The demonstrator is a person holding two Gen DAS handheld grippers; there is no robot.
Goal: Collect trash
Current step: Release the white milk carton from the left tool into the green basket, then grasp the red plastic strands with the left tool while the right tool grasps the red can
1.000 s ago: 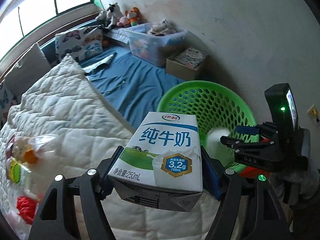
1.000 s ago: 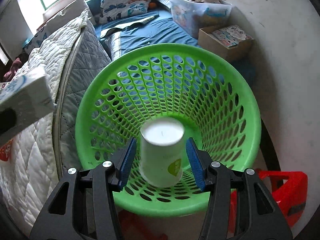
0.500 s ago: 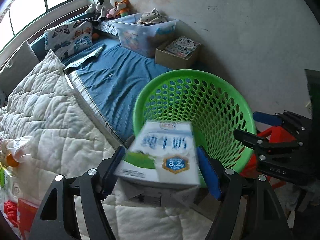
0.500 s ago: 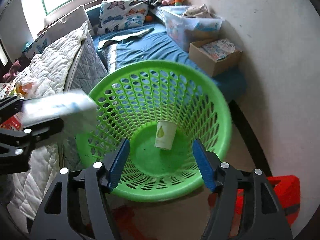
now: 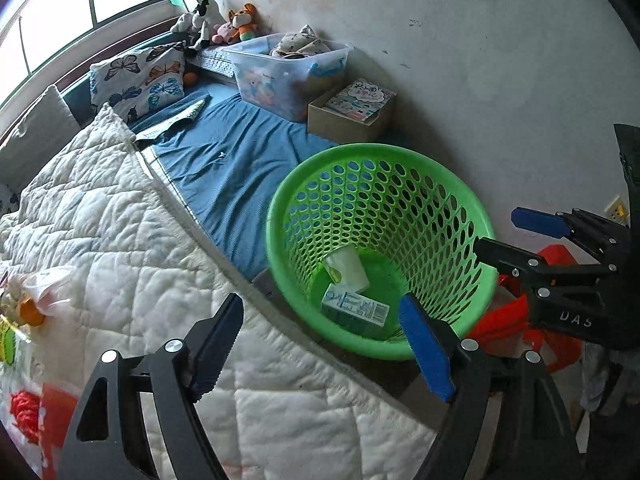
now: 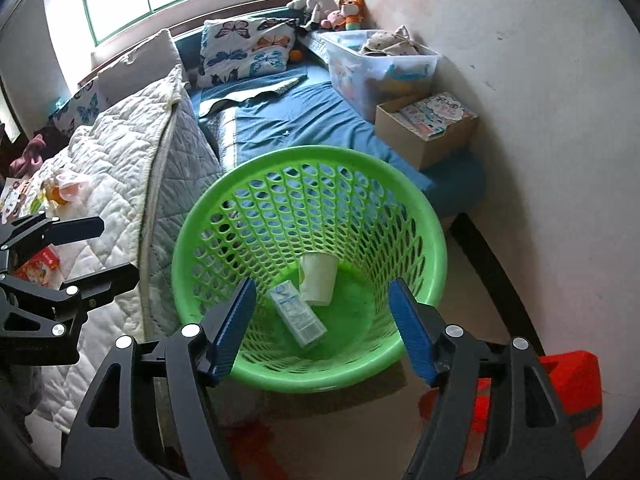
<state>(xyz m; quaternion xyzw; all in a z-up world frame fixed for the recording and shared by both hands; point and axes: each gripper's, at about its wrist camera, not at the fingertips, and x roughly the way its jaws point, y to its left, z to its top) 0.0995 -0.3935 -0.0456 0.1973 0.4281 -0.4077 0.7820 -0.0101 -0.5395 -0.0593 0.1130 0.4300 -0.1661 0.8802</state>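
Green plastic now holds both pieces: the milk carton [image 5: 355, 311] lies flat on the floor of the basket [image 5: 460, 200], touching the paper cup [image 5: 347, 269] tipped on its side there. A second ago I carried the carton in my left gripper [image 5: 322, 350] and the cup in my right gripper [image 6: 322, 330]. Both sets of jaws have just been opening and now stand wide with nothing between them. I judge these two drops done. More litter, a clear wrapper [image 5: 44, 292] and bright packets [image 6: 38, 266], waits on the white quilt [image 5: 132, 240], well apart from the basket, so I reckon that comes next.
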